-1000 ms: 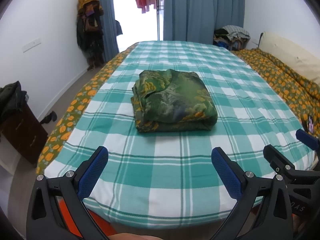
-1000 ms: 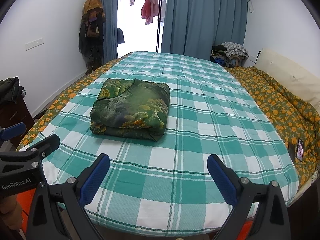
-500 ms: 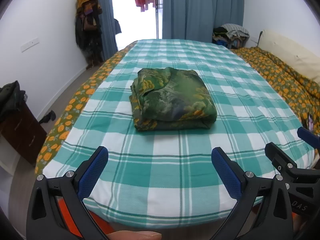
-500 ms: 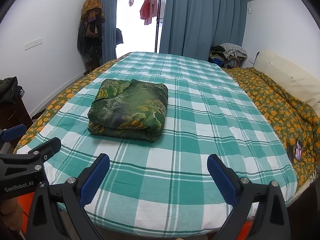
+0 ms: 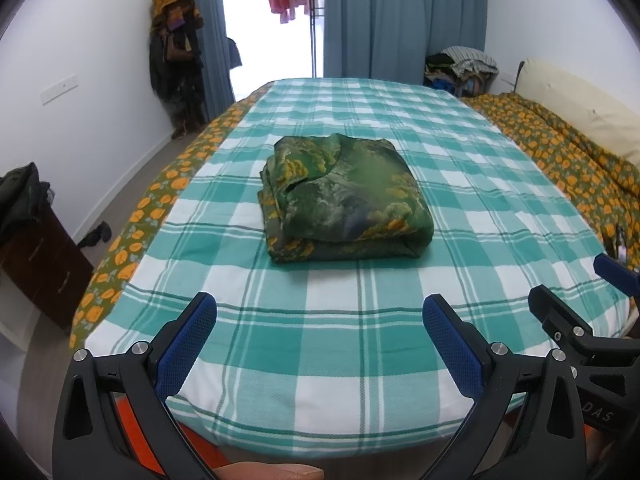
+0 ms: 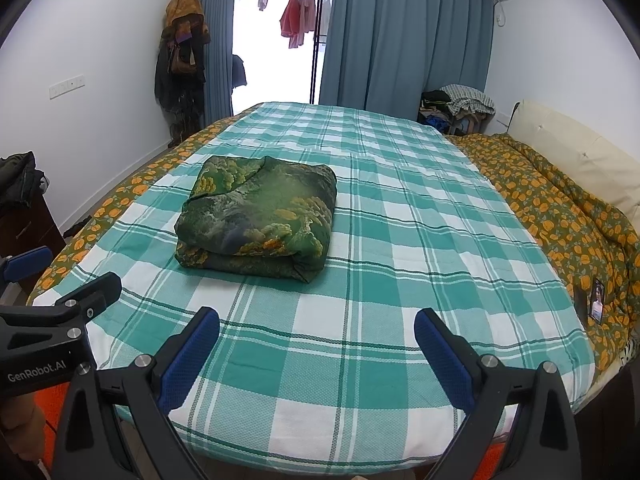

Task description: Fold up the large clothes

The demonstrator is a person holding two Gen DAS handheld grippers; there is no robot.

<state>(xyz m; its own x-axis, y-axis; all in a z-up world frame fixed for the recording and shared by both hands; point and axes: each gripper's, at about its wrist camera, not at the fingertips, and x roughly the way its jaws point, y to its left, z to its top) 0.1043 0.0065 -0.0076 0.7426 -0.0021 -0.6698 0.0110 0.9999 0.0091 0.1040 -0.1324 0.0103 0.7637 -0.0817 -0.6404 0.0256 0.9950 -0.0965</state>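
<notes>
Both tongs had drifted slightly back and up from where they were a second before, so the folded bundle sat a touch lower in each view, though the bundle itself had not shifted. From where I stood, the left tongs (image 5: 320, 324) hung over the near edge of the bed (image 5: 320, 360), their blue pads (image 5: 188, 344) spread wide apart and gripping nothing. The right tongs (image 6: 316, 332) hovered just beside them, equally wide and equally bare; each pair showed at the margin of the other's view. The green patterned garment (image 5: 344, 196) lay folded into a thick, squarish bundle on the teal checked bedspread (image 5: 460, 184), well apart from both tongs, nearer the left side of the bed than the right. Its rounded fold faced the near edge and its looser layered edges showed on the left. An orange-flowered quilt (image 6: 560, 208) lay along the right side of the bed, with a cream headboard (image 6: 572, 152) beyond it. Blue curtains (image 6: 400, 40) framed a bright doorway where pink laundry (image 6: 296, 20) hung, and coats (image 5: 176, 48) were heaped on a stand in the left corner.
</notes>
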